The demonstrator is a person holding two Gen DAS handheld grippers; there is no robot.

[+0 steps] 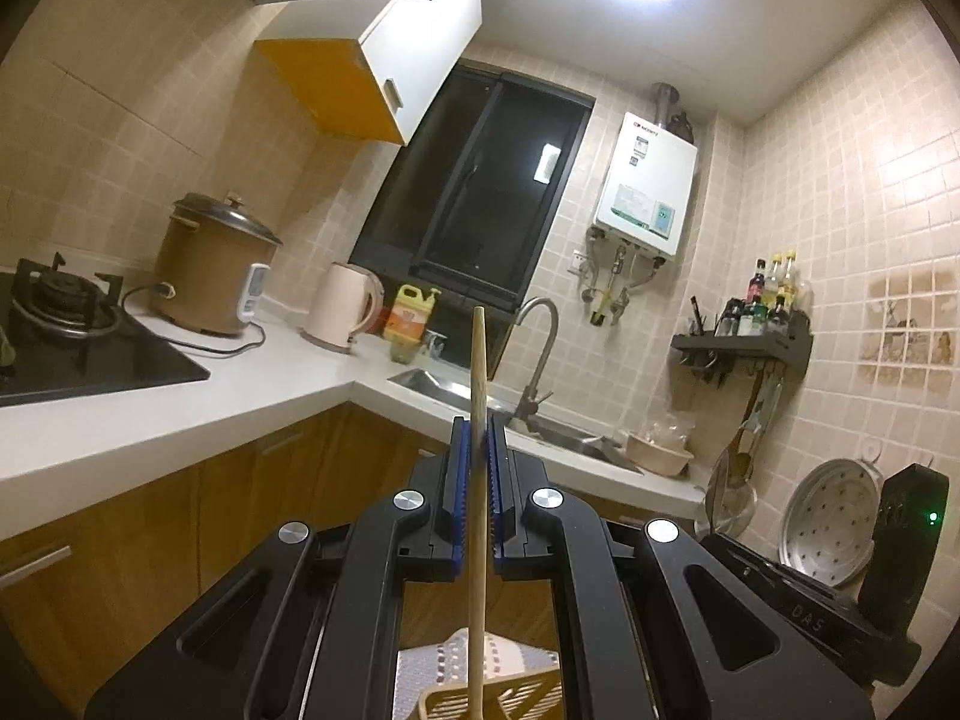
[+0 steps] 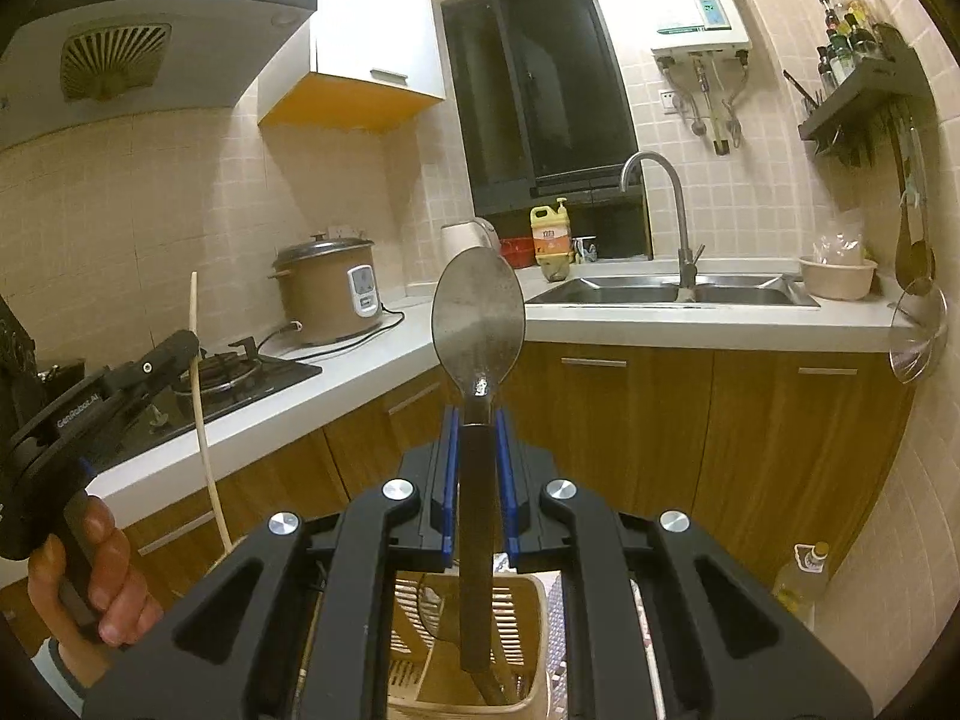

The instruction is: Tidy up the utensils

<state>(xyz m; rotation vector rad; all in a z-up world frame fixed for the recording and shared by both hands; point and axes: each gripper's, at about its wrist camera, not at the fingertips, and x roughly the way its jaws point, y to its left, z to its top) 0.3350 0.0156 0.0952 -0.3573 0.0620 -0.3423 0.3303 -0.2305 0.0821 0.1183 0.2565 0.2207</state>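
Observation:
My left gripper (image 1: 478, 426) is shut on a wooden chopstick (image 1: 477, 360) that stands upright between the blue pads; its lower end reaches down to a beige slotted utensil basket (image 1: 510, 699). My right gripper (image 2: 477, 420) is shut on the dark handle of a large metal spoon (image 2: 478, 315), bowl pointing up. The spoon's handle end hangs inside the beige utensil basket (image 2: 531, 612) below. The left gripper (image 2: 162, 360) with its chopstick (image 2: 201, 420) also shows at the left of the right wrist view, held by a hand.
A white L-shaped counter (image 1: 180, 408) carries a gas stove (image 1: 60, 324), a brown rice cooker (image 1: 210, 264), a kettle (image 1: 342, 306) and a steel sink with tap (image 2: 678, 288). A wall rack (image 1: 744, 342) with bottles and hanging ladles is at right. Wooden cabinets (image 2: 630, 420) lie below.

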